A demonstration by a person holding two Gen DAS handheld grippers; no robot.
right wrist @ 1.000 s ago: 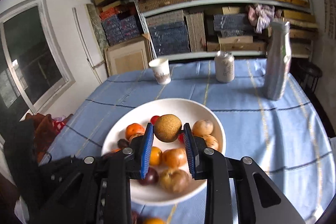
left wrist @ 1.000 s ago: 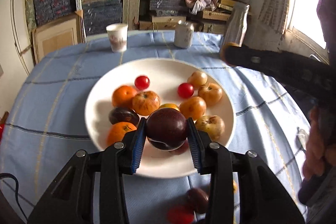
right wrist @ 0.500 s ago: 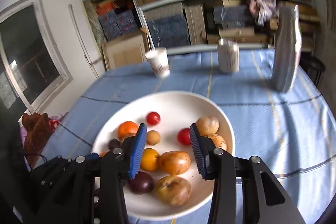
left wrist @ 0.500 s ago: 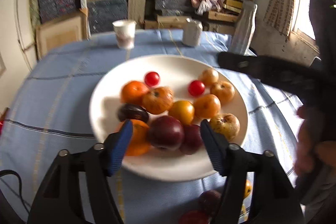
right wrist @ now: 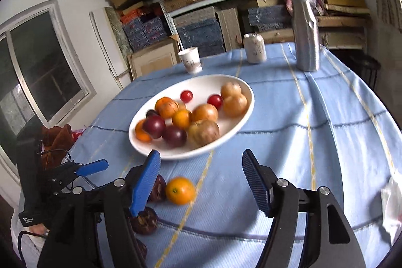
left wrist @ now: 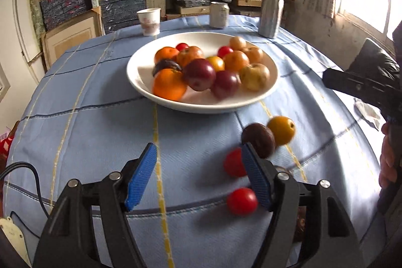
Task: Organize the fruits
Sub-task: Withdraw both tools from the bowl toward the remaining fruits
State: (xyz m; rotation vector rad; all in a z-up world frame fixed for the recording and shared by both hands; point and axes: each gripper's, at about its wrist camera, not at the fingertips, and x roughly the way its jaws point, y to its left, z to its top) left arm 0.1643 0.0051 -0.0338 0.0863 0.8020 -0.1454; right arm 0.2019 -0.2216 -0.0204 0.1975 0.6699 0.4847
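Note:
A white bowl (left wrist: 201, 107) (right wrist: 206, 84) in the middle of the blue cloth holds oranges, red tomatoes, tan fruits and dark red plums (left wrist: 199, 74). On the cloth in front of it lie a yellow-orange fruit (left wrist: 281, 129) (right wrist: 180, 190), a dark plum (left wrist: 258, 140) (right wrist: 157, 187) and two red tomatoes (left wrist: 233, 162). My left gripper (left wrist: 198, 150) hangs open over bare cloth, just left of these loose fruits. The jaws of my right gripper (right wrist: 201, 155) are opening with nothing between them, near the bowl's front rim. Another dark fruit (right wrist: 145, 217) lies under its left finger.
At the back of the table stand a paper cup (left wrist: 148, 21), a can (left wrist: 219, 14) and a silver bottle (left wrist: 271, 9). Crumpled white paper (left wrist: 366, 112) lies at the right edge. Packed shelves stand behind. A person's hand (left wrist: 388, 160) shows at far right.
The left gripper let go of the dark red plum and the right let go of the tan fruit, both into the bowl. Both grippers opened and drew back toward the near side of the table.

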